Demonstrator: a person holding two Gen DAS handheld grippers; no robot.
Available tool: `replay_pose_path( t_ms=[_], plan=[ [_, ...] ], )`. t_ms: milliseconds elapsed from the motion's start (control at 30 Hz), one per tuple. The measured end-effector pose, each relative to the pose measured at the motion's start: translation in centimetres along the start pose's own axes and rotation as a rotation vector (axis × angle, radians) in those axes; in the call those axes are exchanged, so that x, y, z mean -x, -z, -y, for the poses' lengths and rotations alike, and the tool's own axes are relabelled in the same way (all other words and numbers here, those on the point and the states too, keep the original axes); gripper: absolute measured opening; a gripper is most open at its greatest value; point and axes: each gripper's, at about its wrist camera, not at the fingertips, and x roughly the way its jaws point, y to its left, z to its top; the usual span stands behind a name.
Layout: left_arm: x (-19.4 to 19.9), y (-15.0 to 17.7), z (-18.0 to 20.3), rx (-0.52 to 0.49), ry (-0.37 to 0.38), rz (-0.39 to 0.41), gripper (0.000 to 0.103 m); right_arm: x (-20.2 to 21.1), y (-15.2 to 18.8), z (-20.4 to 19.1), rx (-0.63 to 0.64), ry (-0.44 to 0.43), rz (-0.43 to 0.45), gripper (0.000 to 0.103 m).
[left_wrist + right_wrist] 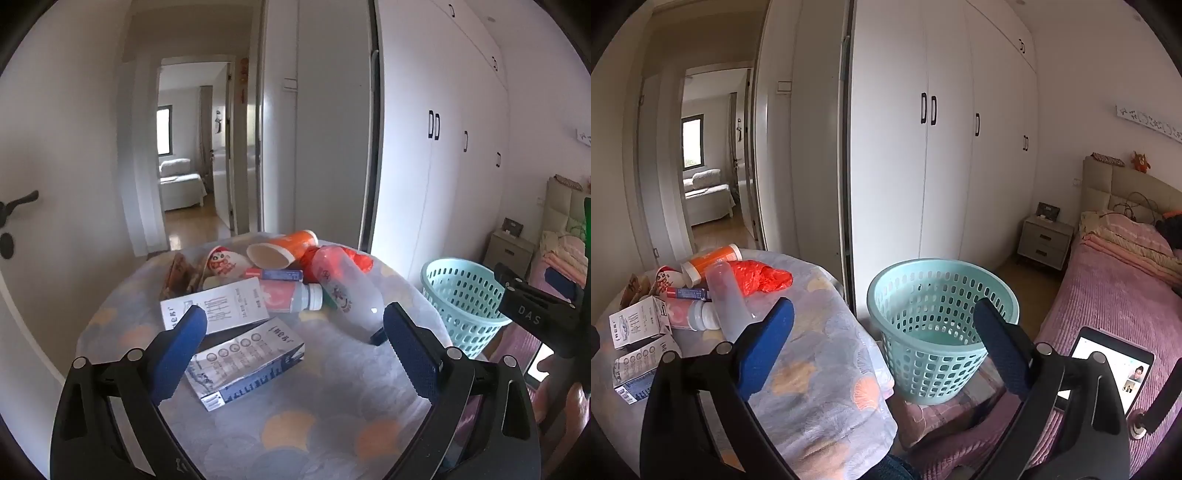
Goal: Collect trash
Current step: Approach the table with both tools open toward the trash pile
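A pile of trash lies on a round table point(295, 424) under a patterned cloth: two white cartons point(245, 365) point(216, 308), a frosted bottle point(345, 291), a white-capped bottle point(295, 297), an orange cup point(282, 248), a red-printed cup point(223, 262), a red plastic bag point(759, 275) and a brown wrapper point(179, 277). My left gripper point(293, 325) is open and empty, above the near carton. My right gripper point(882, 317) is open and empty, between the table edge and a teal basket point(942, 328), which looks empty.
The basket point(461, 295) stands on a low pink seat to the right of the table. A bed point(1108, 295) with a lit tablet point(1112, 363) lies further right, with a nightstand point(1045, 240) behind. White wardrobes and an open doorway are beyond.
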Motion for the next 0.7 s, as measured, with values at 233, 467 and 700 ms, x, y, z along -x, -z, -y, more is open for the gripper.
replay_pose_path(
  t_ms=[233,467,700],
  plan=[
    [0.2,-0.2,-1.0,0.023,-0.004,-0.009,0.094,0.3,0.0,-0.4,0.01,-0.008,0.004,0.091],
    [0.1,-0.2,-1.5,0.033,-0.005,-0.016,0.094,0.3,-0.1,-0.8,0.021,-0.014,0.007,0.09],
    [-0.1,-0.2,-2.0,0.043,-0.002,-0.025,0.094,0.2,-0.1,-1.0,0.026,-0.026,0.0,0.087]
  ],
)
